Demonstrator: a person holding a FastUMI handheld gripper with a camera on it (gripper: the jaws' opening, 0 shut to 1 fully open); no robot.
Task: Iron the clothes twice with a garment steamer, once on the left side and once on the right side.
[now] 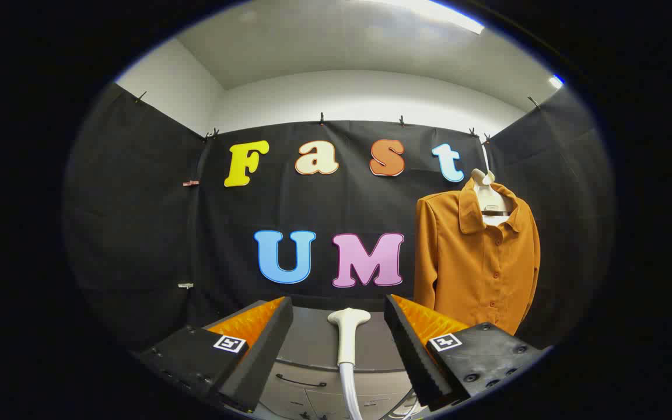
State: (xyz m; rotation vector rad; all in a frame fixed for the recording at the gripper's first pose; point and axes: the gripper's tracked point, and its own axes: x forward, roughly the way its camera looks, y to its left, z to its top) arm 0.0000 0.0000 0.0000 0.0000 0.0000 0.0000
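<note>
Between our fingers [266,332], ahead on grey surface [312,344]: white steamer [347,332], hose trailing toward us. Our gripper [339,341] jaws wide apart, holding nothing. Beyond right finger we see orange shirt [470,262] buttoned, on hanger [487,195] against booth wall.

Gripper [339,326] fingers stand wide apart with the steamer head [348,335] in the gap, touching neither; whether the head lies on the grey cabinet top [312,350] or stands clear of it cannot be told, and its hose [350,391] runs down out of view. Shirt [476,262]: hem and lower front hidden behind the right finger [423,344], far sleeve mostly folded out of sight behind the body, hanger [490,201] covered by the collar except neck and hook. Cabinet front below the fingers cut off, its handle [301,382] and lower details too small and dim to make out.
</note>
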